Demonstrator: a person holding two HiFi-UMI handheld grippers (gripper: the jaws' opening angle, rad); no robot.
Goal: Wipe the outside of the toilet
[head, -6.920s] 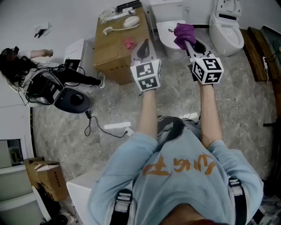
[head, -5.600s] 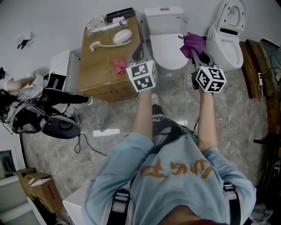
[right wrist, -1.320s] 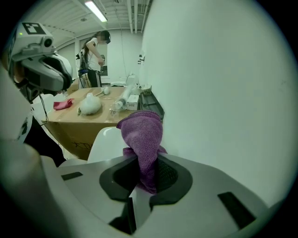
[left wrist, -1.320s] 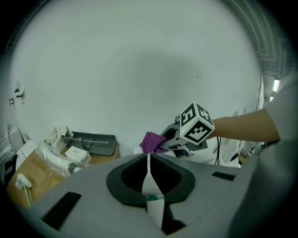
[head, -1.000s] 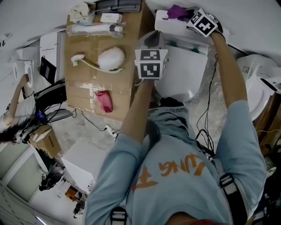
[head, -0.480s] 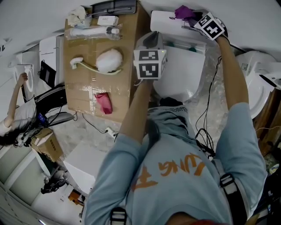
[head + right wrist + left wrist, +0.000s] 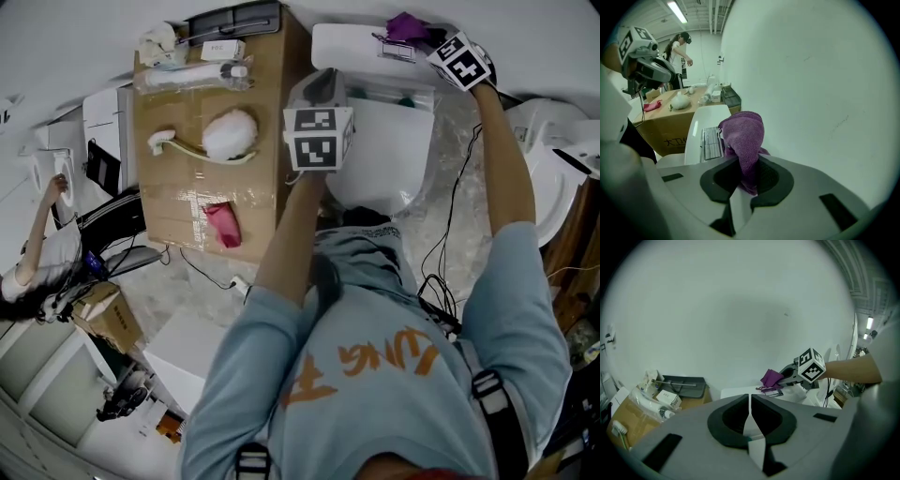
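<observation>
A white toilet [image 7: 384, 150] stands against the wall, its tank lid [image 7: 352, 42] at the top of the head view. My right gripper [image 7: 424, 39] is shut on a purple cloth [image 7: 406, 25] [image 7: 743, 136] and holds it on the right end of the tank lid [image 7: 707, 126], beside the flush plate [image 7: 710, 143]. My left gripper [image 7: 323, 89] hangs shut and empty over the toilet's left side, by the box edge. In the left gripper view the right gripper [image 7: 787, 377], the purple cloth [image 7: 771, 378] and the tank lid [image 7: 740, 392] lie ahead.
A cardboard box [image 7: 178, 187] left of the toilet holds a white brush [image 7: 230, 136], a pink rag [image 7: 223, 225] and bottles. A second toilet [image 7: 553, 164] stands at the right, cables [image 7: 450, 244] trail on the floor, and a person [image 7: 42, 272] crouches far left.
Over several seconds I have stepped up close to the toilet. In the last second the right gripper has slid the purple cloth rightward along the tank lid; the left gripper has hardly moved.
</observation>
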